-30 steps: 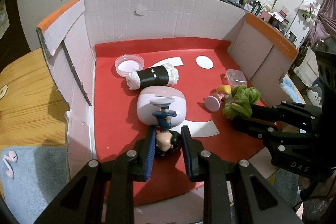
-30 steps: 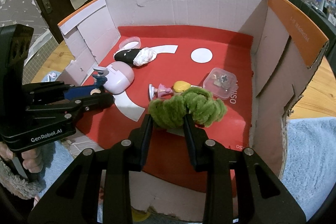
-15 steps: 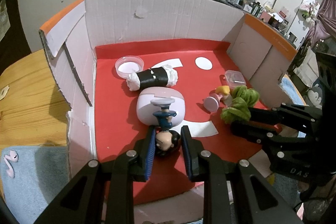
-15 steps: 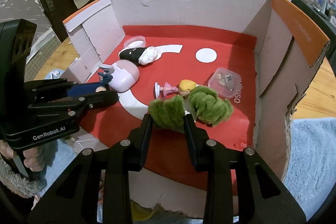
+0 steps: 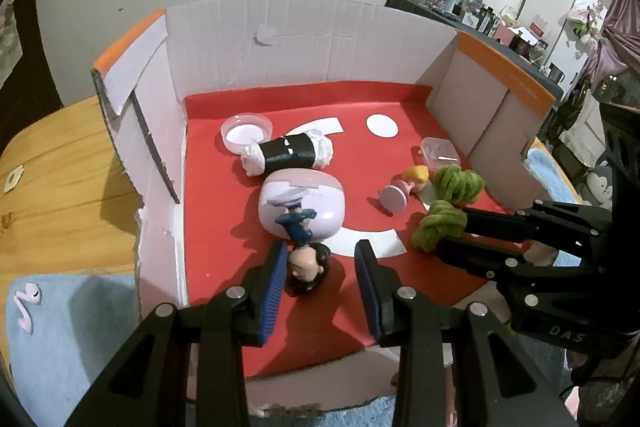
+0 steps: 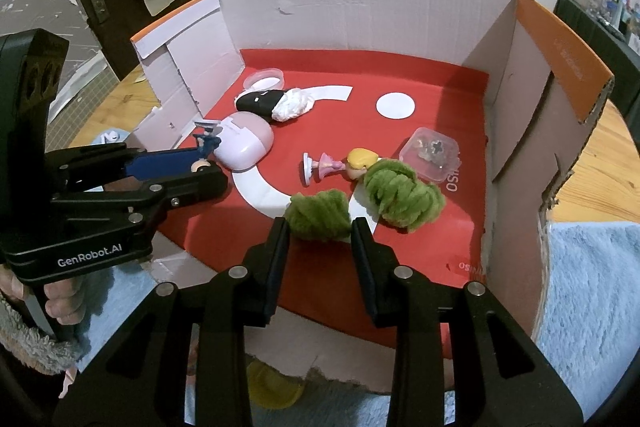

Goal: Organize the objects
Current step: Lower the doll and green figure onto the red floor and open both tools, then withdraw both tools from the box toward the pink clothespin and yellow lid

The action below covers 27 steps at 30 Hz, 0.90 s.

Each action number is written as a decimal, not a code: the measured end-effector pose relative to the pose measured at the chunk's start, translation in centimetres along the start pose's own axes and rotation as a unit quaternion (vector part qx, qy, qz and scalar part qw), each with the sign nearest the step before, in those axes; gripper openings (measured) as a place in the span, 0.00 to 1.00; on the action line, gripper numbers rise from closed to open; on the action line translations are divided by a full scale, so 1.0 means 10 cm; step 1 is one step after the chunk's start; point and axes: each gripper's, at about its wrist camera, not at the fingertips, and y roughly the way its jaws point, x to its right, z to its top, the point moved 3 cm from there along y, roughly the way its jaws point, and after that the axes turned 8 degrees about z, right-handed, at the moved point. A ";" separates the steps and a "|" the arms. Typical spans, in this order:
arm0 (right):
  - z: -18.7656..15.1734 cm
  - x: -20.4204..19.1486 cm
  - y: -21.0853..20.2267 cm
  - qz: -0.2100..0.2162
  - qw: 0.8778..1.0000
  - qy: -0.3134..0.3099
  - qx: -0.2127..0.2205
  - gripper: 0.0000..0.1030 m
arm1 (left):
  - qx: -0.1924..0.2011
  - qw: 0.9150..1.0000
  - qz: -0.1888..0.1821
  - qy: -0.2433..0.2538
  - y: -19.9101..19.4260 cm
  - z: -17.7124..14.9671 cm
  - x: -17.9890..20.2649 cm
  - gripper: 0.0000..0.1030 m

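Note:
In the left wrist view my left gripper is open around the head of a small dark-haired figurine in blue, which leans head-down against a lilac earbud-style case. My right gripper is shut on a green fuzzy yarn piece; it also shows in the left wrist view. A second green yarn bundle lies on the red floor beside a blonde pink doll. All of this sits in a cardboard box.
A black-and-white sushi-like plush and a clear round dish lie at the back left. A small clear plastic box sits by the right wall. Wooden table and blue cloth surround the box.
My left gripper has opened off the figurine's head. My right gripper has pulled one green yarn piece toward the front, away from the other bundle.

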 end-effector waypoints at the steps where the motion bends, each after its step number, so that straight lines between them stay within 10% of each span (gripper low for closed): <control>1: 0.00 0.00 0.00 0.000 1.000 0.000 0.000 0.30 | 0.000 1.000 0.000 0.000 0.00 0.00 0.00 0.38; 5: -0.01 -0.02 0.00 -0.002 1.000 -0.004 0.000 0.32 | 0.006 1.000 0.004 -0.001 -0.02 -0.01 0.01 0.47; 8: -0.02 -0.05 -0.03 -0.001 1.000 -0.007 0.003 0.51 | 0.008 1.000 0.004 -0.001 -0.03 -0.01 0.02 0.47; 27: -0.06 -0.12 -0.16 0.008 1.000 -0.011 0.017 0.54 | 0.015 1.000 0.004 -0.001 -0.10 0.00 0.04 0.58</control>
